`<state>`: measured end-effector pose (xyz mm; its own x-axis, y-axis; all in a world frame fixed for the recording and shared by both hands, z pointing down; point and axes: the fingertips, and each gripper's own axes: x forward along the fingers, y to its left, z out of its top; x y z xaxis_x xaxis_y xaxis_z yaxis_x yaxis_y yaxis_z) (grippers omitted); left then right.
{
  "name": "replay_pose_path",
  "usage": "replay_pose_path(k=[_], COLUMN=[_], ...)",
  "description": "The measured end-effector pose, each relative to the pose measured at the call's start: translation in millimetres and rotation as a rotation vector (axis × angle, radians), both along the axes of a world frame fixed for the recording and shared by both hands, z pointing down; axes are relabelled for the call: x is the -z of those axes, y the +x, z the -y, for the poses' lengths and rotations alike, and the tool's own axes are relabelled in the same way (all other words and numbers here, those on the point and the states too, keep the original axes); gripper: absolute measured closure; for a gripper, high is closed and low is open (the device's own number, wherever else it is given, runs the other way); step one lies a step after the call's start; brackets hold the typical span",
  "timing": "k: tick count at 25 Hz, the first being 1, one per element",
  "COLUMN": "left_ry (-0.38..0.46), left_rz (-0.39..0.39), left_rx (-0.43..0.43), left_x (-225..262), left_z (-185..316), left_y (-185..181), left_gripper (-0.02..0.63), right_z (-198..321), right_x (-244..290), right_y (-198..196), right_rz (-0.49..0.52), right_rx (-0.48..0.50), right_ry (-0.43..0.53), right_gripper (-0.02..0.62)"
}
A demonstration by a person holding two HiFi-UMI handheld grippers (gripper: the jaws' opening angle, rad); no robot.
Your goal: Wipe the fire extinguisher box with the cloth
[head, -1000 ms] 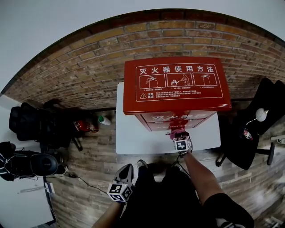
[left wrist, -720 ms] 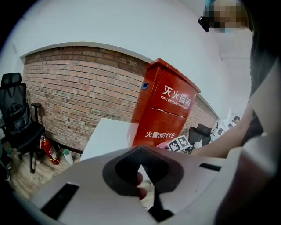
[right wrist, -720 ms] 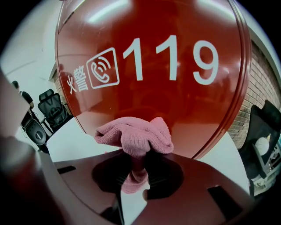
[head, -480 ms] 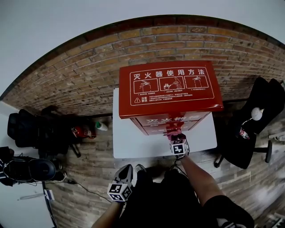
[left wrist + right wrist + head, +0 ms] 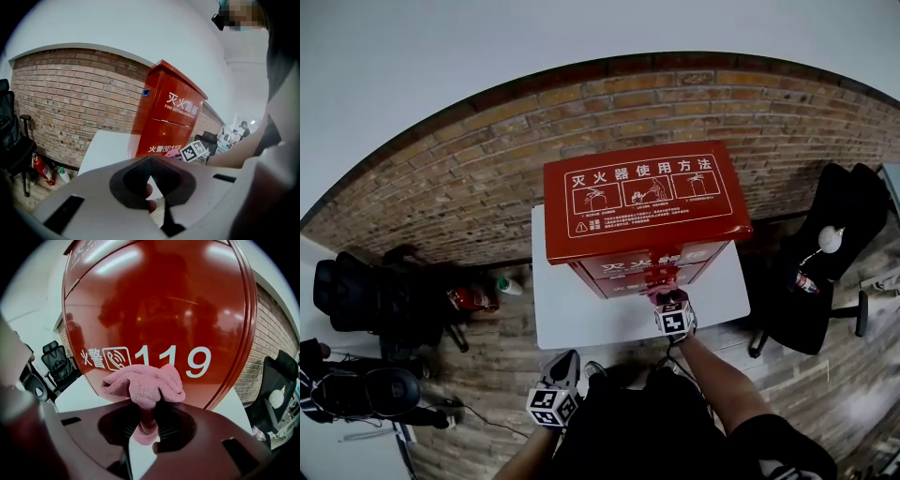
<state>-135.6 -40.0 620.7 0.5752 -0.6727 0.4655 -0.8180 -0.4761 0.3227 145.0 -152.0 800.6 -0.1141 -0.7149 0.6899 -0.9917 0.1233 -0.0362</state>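
Observation:
The red fire extinguisher box (image 5: 637, 211) stands on a white platform (image 5: 581, 314) against the brick wall. My right gripper (image 5: 668, 298) is shut on a pink cloth (image 5: 661, 279) and holds it against the bottom of the box front. In the right gripper view the bunched cloth (image 5: 143, 384) sits between the jaws of the right gripper (image 5: 145, 420), touching the box (image 5: 159, 305) just under the white "119" print. My left gripper (image 5: 563, 364) hangs low in front of the platform, apart from the box (image 5: 166, 117). This left gripper (image 5: 150, 180) looks shut with nothing in it.
Black office chairs stand at the left (image 5: 356, 277) and the right (image 5: 820, 258) of the platform. A small red extinguisher (image 5: 469, 300) and a green-capped bottle (image 5: 511, 284) sit on the wooden floor by the wall. People are far off at the right (image 5: 243, 127).
The head view has shifted, so the box sits a bit lower and further left in the picture. The right gripper stays with the cloth on the box's lower front. The left gripper has hardly moved.

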Motion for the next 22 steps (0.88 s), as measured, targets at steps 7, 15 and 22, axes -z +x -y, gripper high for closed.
replay_pose_path(k=[7,15,22], left_ry=[0.011,0.019,0.027], left_rz=[-0.005,-0.027,-0.044], left_rx=[-0.034,-0.050,-0.053], left_x=[1.7,5.5,7.4], left_z=[10.6,23.2,29.2], left_y=[5.4,8.9,9.1], left_gripper=[0.589,0.589,0.589], right_z=[-4.3,-0.1,-0.2], right_x=[20.9,48.0,74.1], right_y=[-4.2,-6.2,-7.4], right_rz=[0.059,0.054,0.051], right_rx=[-0.019,-0.012,-0.027], right_ry=[-0.021,0.019,0.027], right_gripper=[0.500,0.500,0.500])
